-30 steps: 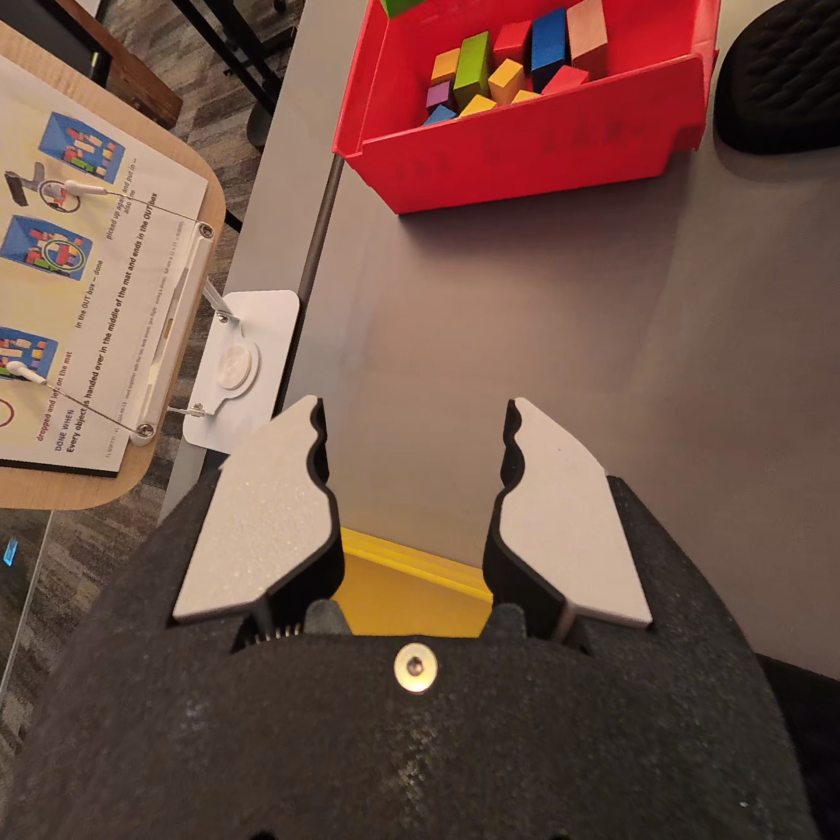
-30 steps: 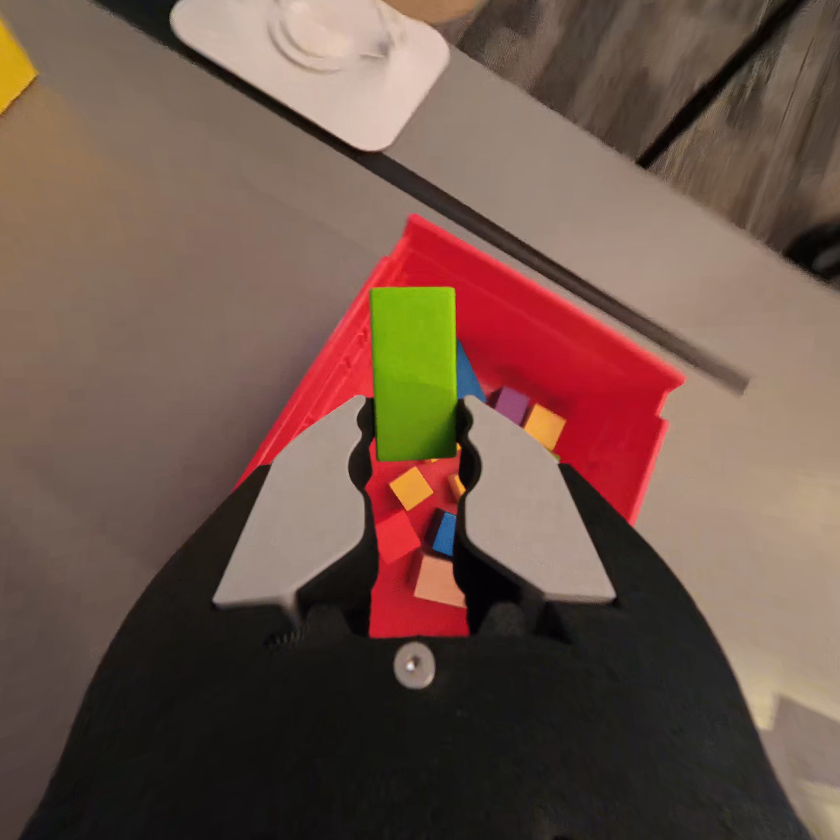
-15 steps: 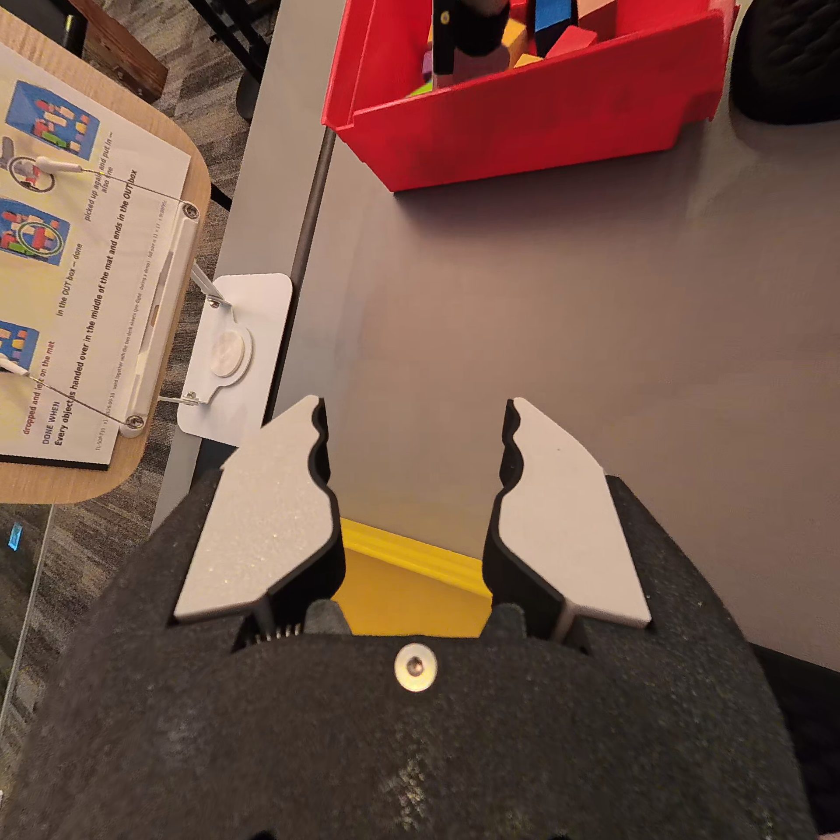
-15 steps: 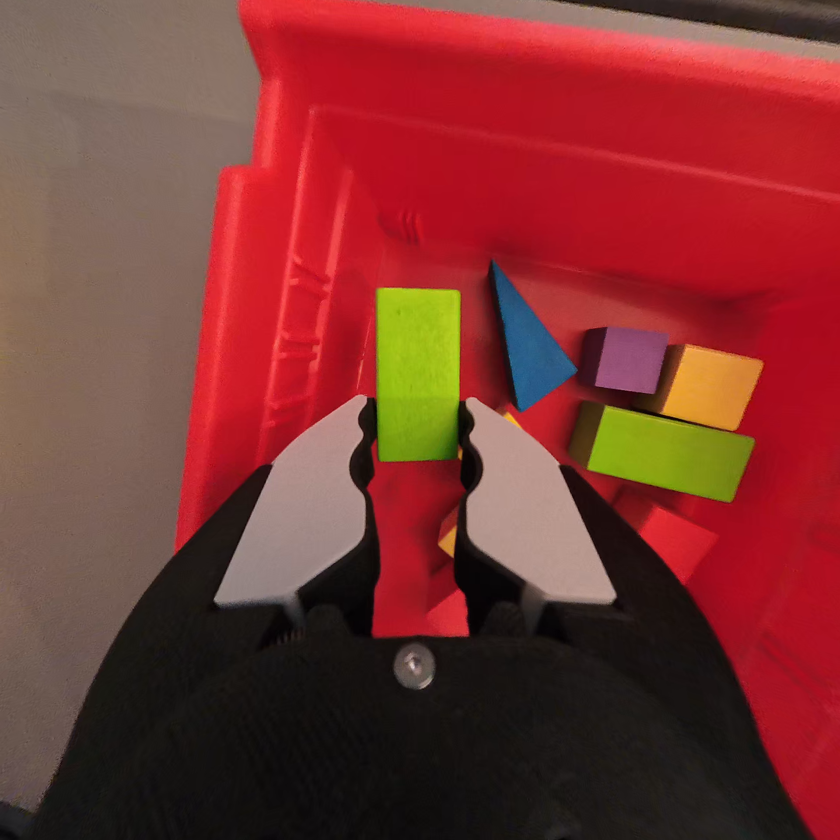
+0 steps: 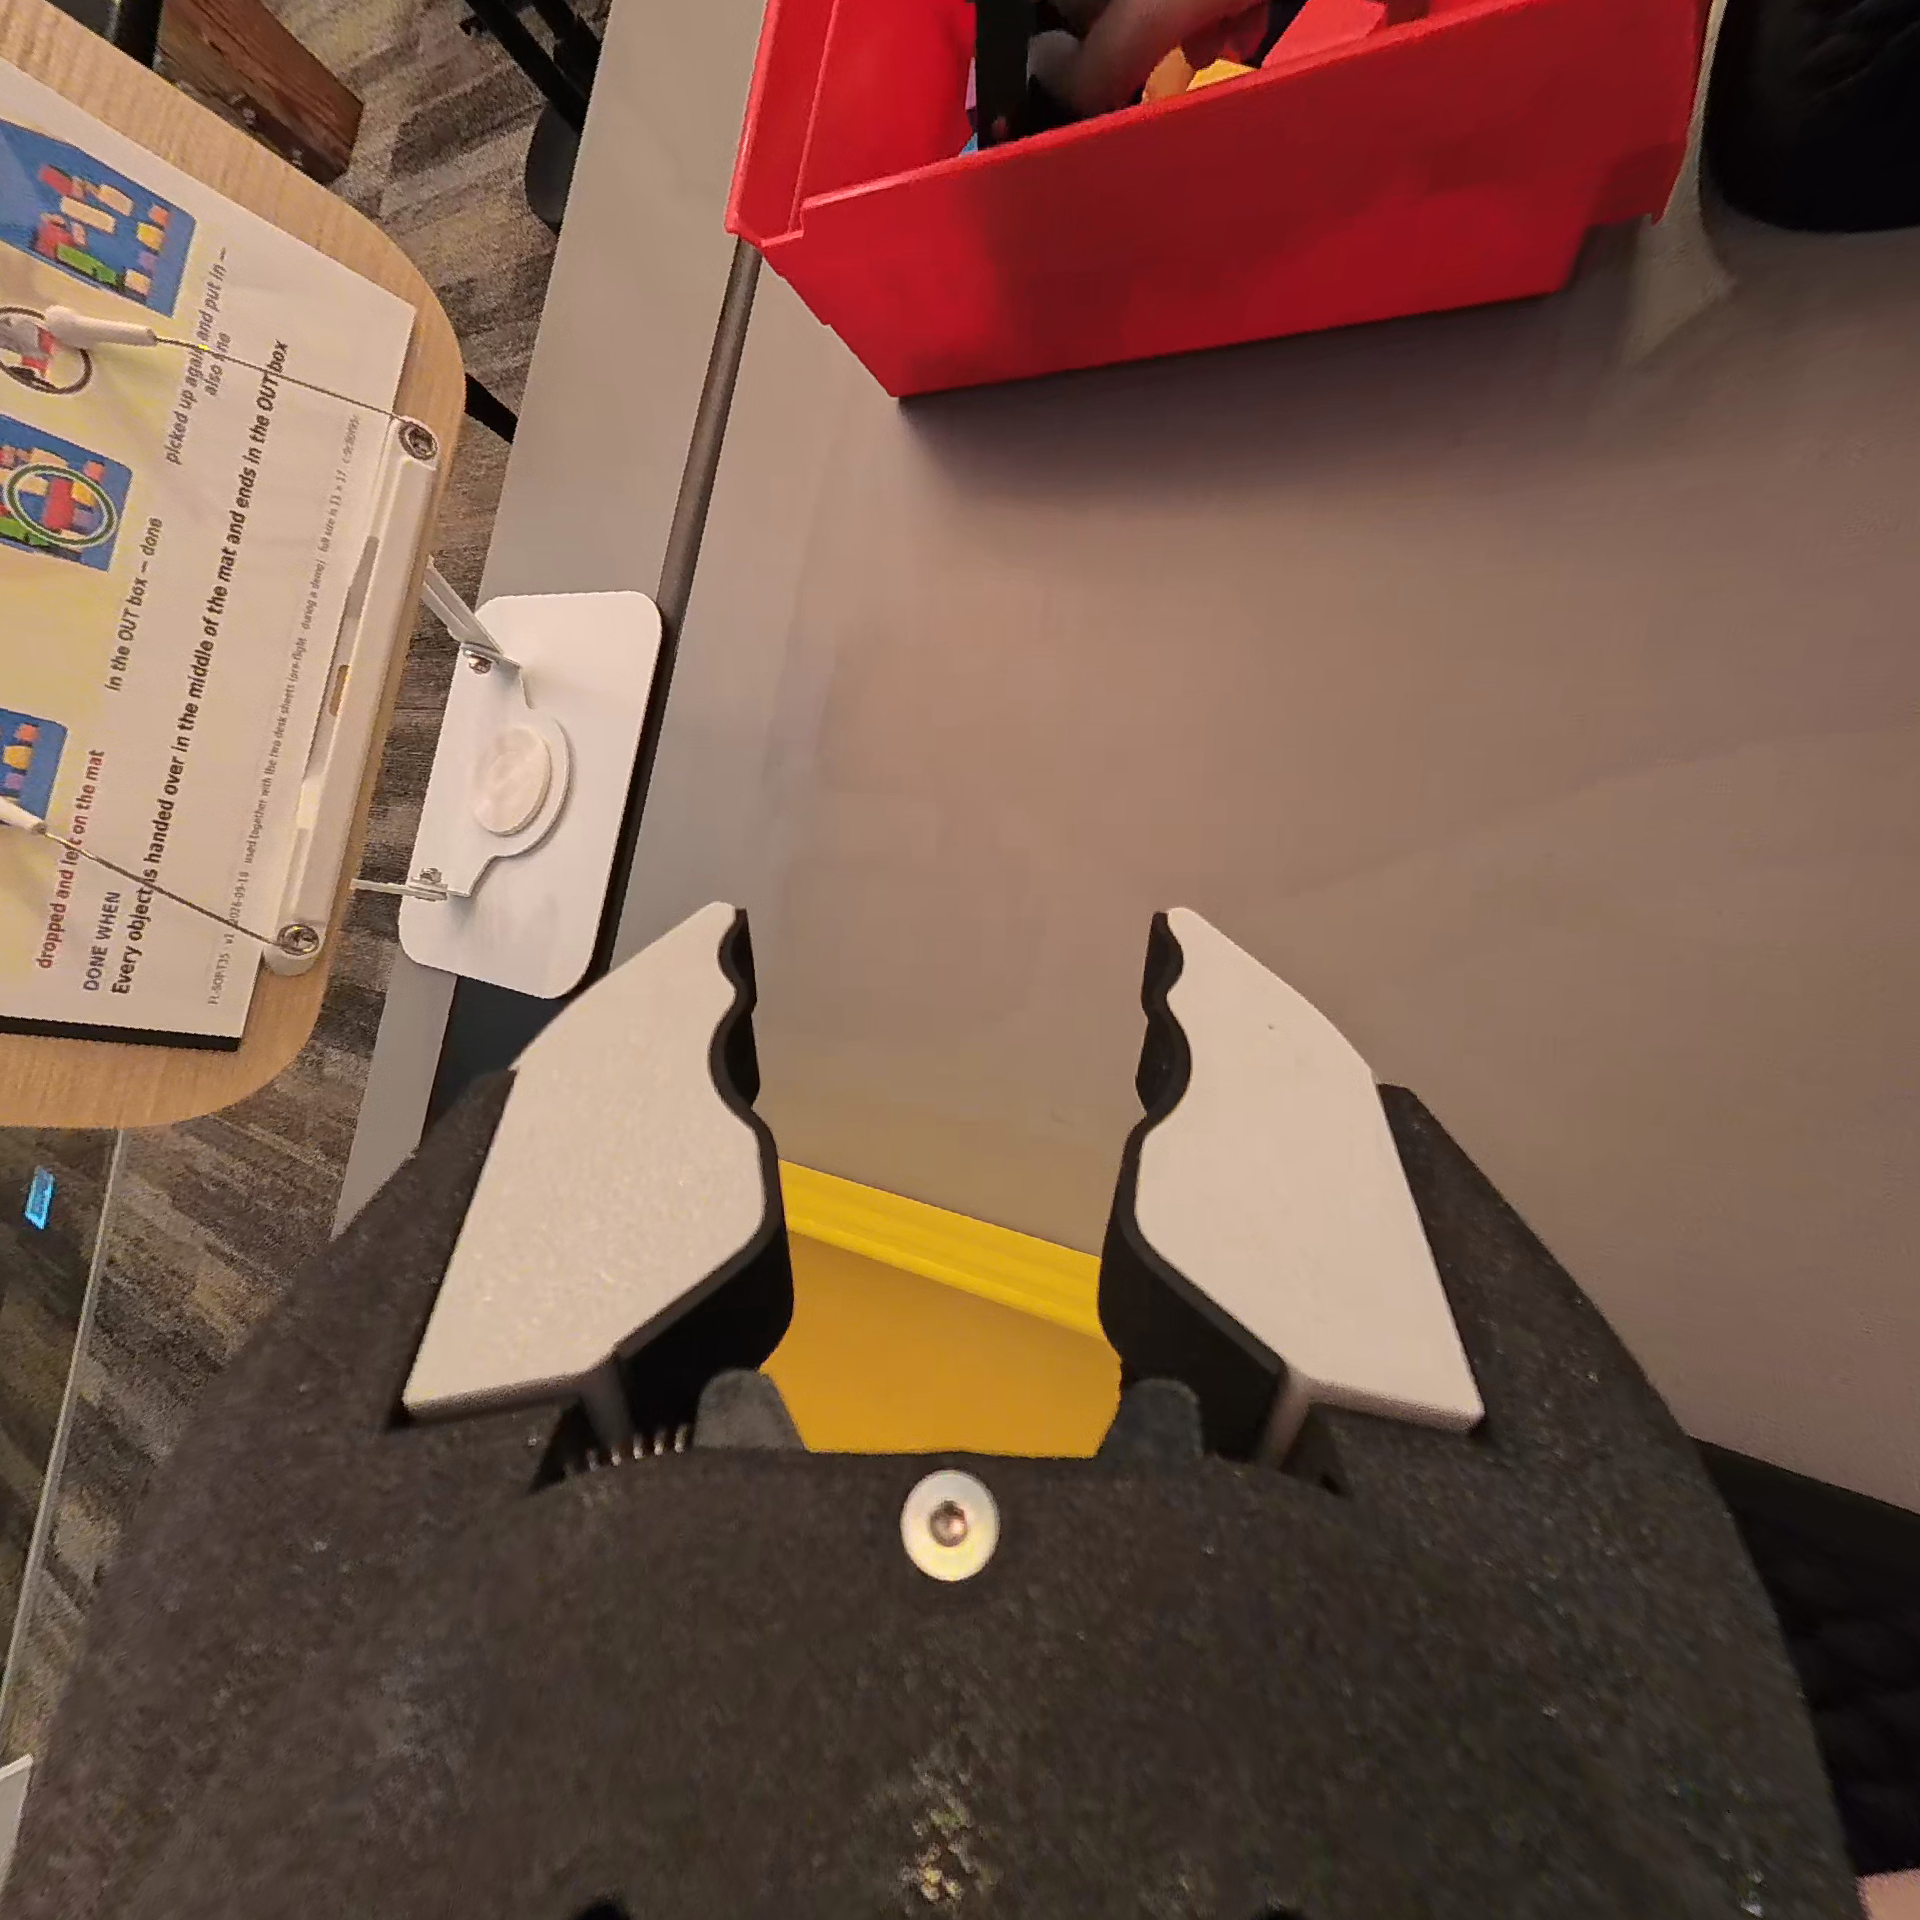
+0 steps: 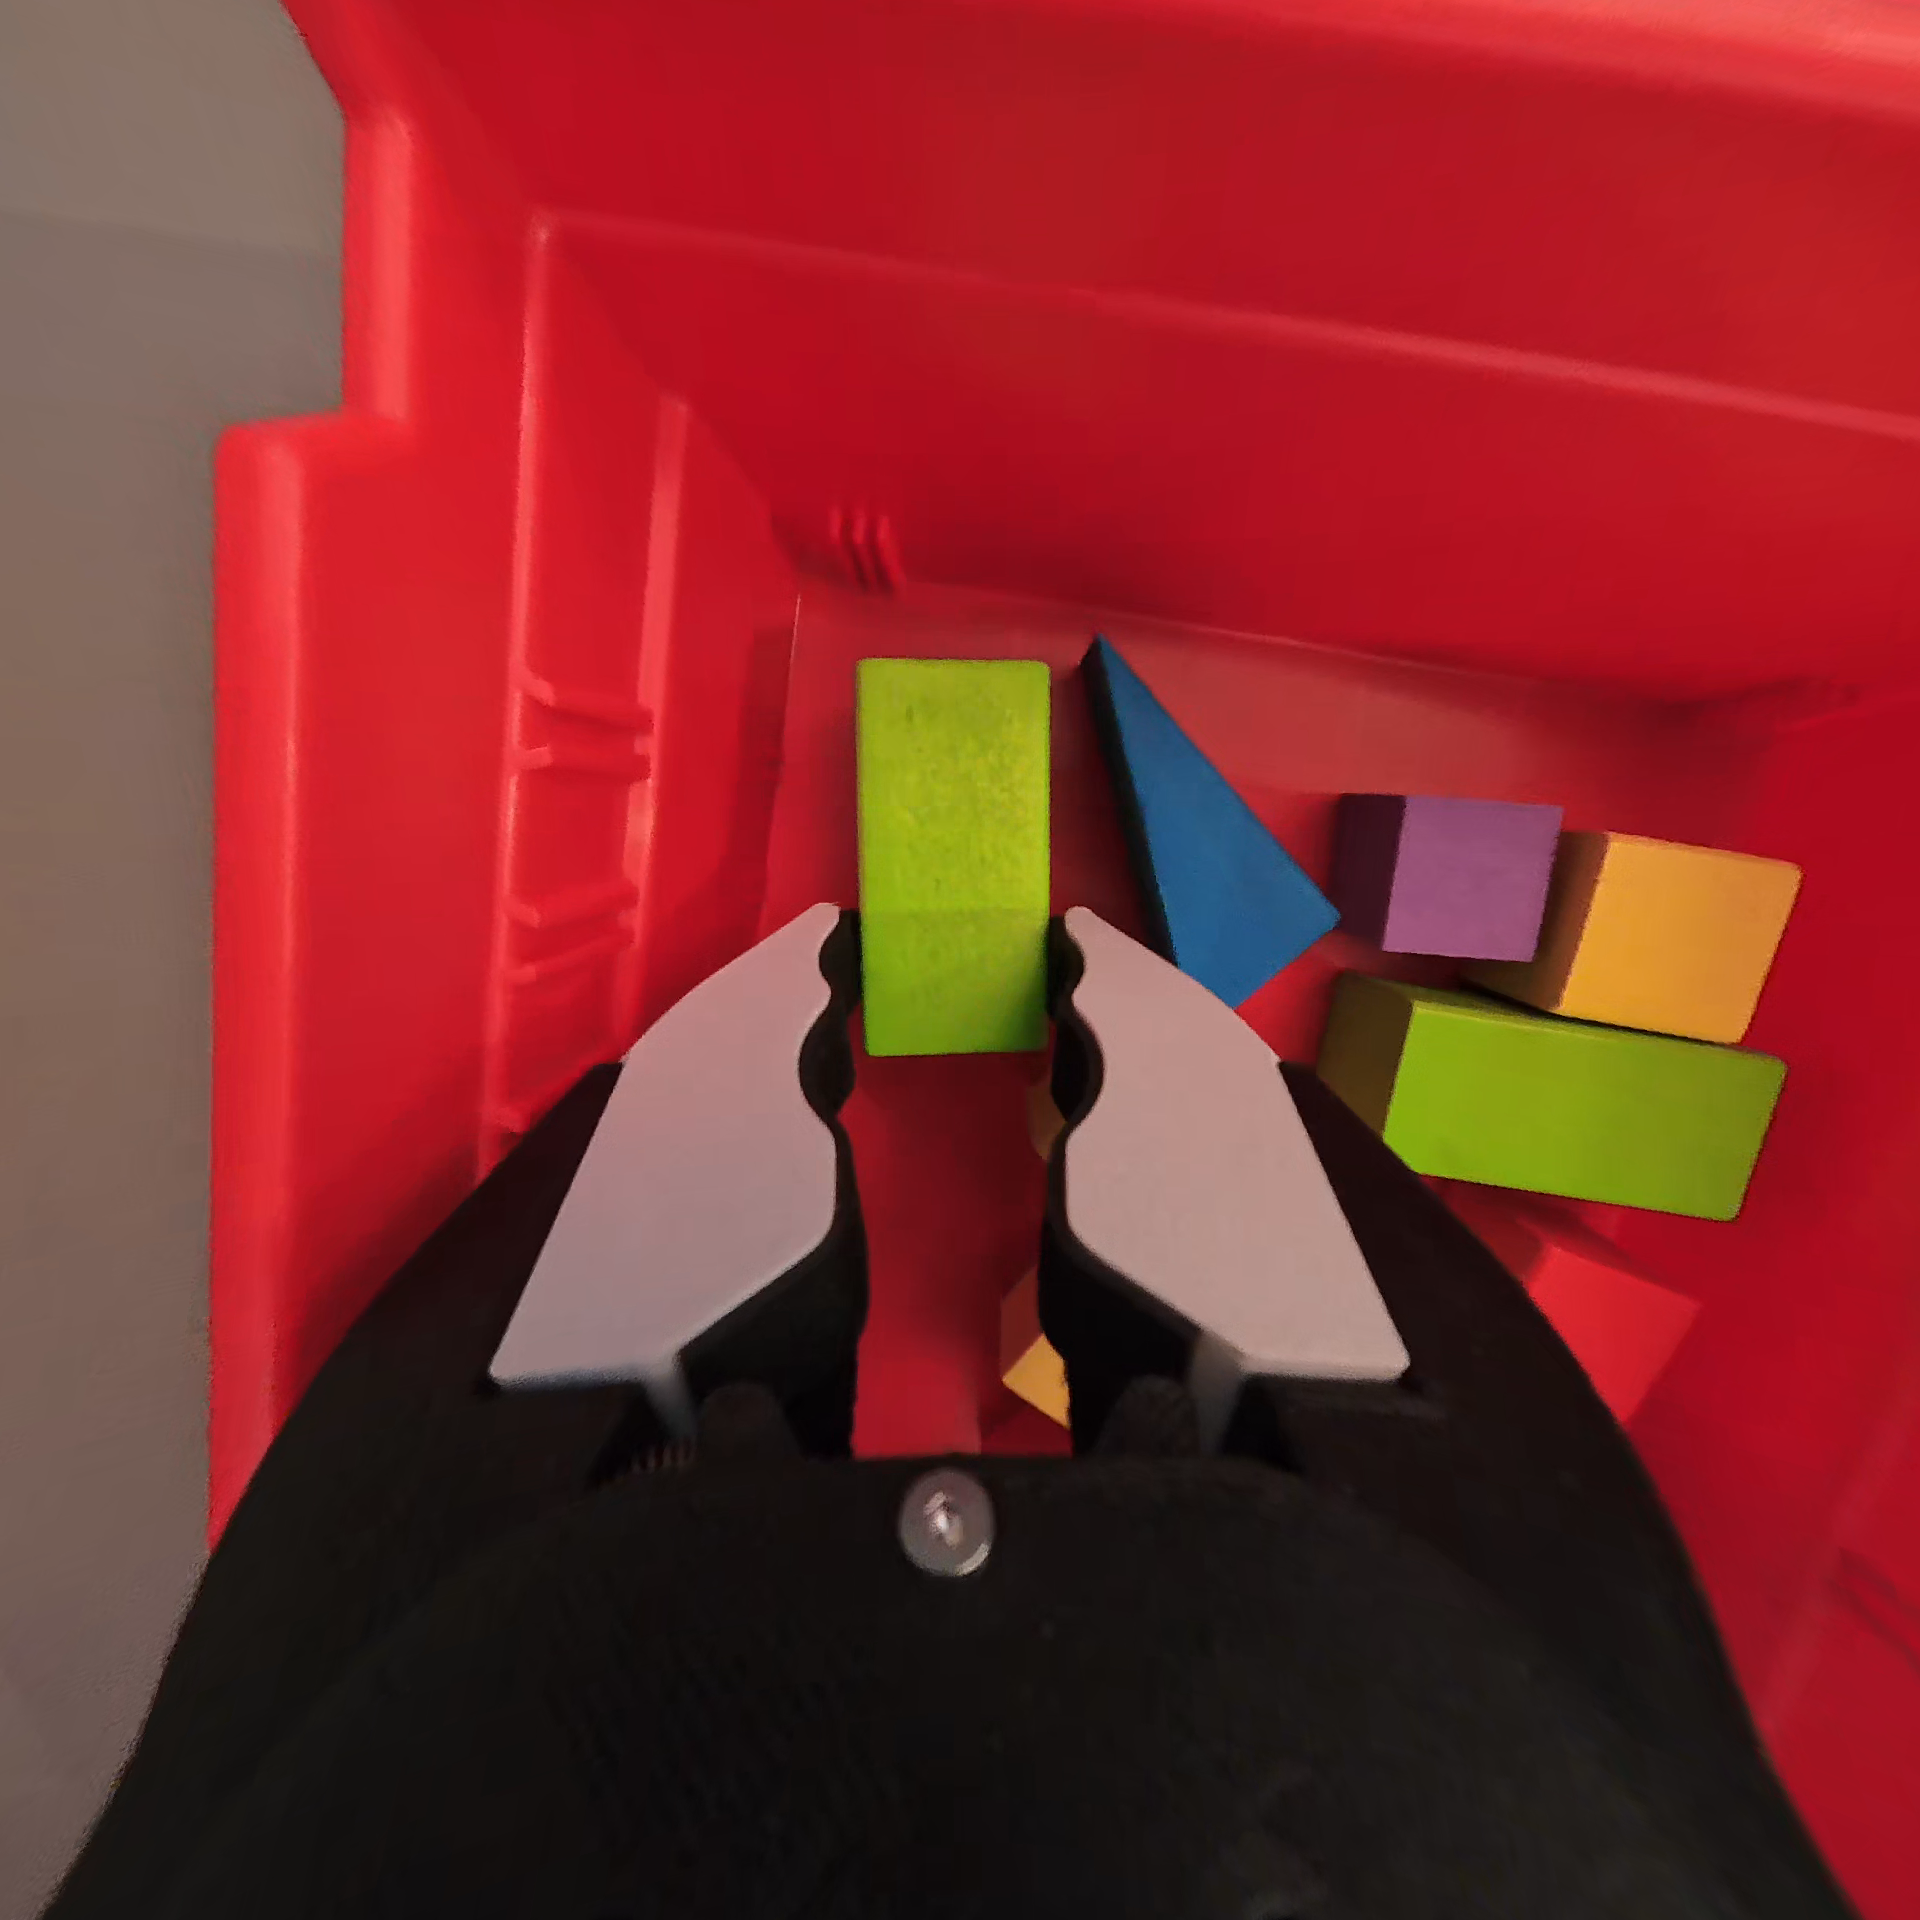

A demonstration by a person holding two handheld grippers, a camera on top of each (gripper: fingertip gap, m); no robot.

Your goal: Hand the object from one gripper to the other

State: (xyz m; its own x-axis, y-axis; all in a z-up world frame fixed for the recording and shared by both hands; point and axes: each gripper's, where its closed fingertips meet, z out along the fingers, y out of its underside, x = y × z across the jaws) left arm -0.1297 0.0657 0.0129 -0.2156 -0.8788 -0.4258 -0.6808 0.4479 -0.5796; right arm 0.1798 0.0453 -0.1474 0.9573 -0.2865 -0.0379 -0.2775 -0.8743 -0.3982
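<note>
My right gripper (image 6: 951, 940) is shut on a green rectangular block (image 6: 951, 821). It holds the block low inside the red bin (image 6: 416, 727), near the bin's left wall, with the block's far end close to the bin floor. My left gripper (image 5: 948, 951) is open and empty above the grey mat (image 5: 1299, 675), over the edge of a yellow bin (image 5: 935, 1320). In the left wrist view the red bin (image 5: 1195, 239) stands at the far end of the mat, with the right gripper's dark body (image 5: 1039, 62) reaching into it.
The red bin also holds a blue wedge (image 6: 1195, 842), a purple cube (image 6: 1455, 873), an orange block (image 6: 1662, 935), another green block (image 6: 1558, 1112) and a red block (image 6: 1600, 1340). Left of the mat stand a white stand base (image 5: 530, 790) and an instruction sheet (image 5: 156, 582) on a wooden board.
My right gripper has carried the green block from above the red bin down into it, close to the floor. My left gripper has drawn back a little, still open.
</note>
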